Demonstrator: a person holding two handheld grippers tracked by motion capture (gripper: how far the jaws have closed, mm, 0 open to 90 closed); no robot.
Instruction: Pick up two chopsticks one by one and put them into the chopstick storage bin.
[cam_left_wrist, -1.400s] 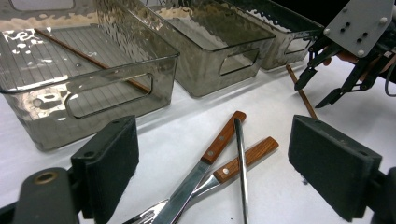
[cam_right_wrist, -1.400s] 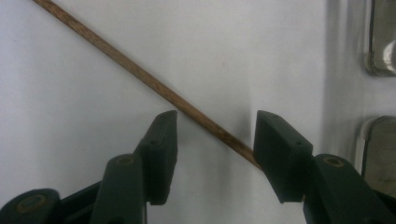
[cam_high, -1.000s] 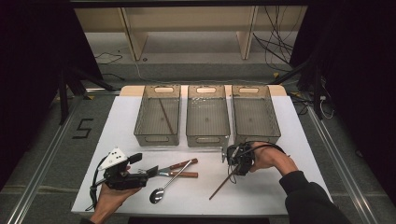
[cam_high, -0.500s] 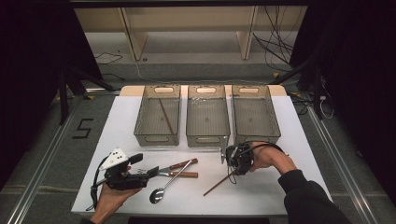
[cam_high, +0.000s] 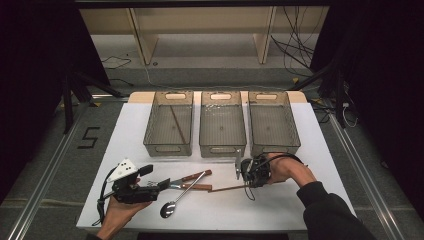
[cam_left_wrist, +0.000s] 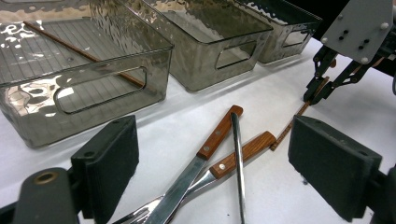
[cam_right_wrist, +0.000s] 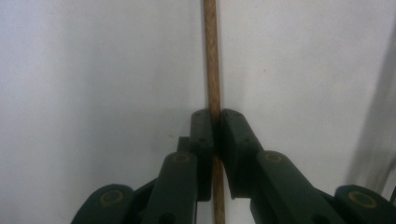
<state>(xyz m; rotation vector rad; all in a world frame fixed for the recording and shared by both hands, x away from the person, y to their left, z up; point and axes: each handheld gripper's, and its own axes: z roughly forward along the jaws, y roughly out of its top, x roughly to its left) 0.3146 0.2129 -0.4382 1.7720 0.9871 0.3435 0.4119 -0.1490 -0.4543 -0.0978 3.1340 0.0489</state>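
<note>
At six o'clock of the white bench (cam_high: 215, 212), the left gripper (cam_high: 161, 184) holds its fingers spread before a knife (cam_high: 192, 176), a spoon (cam_high: 182, 195) and a fork (cam_left_wrist: 233, 158); toward four o'clock the right gripper (cam_high: 247, 176), whose fingers have just been closing, pinches a brown chopstick (cam_high: 229, 188) lying on the surface. Farther, at twelve o'clock, three smoky bins (cam_high: 222, 125) stand side by side, the left one holding another chopstick (cam_high: 176, 124). At nine o'clock, a black "5" (cam_high: 89, 137) marks the grey floor (cam_high: 60, 165), with pale shelving (cam_high: 200, 25) and cables (cam_high: 295, 47) beyond.

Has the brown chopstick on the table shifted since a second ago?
Yes. The chopstick, now pinched in the right gripper, has swung from a steep diagonal to nearly parallel with the table's front edge, its free end nearer the knife handle.
</note>
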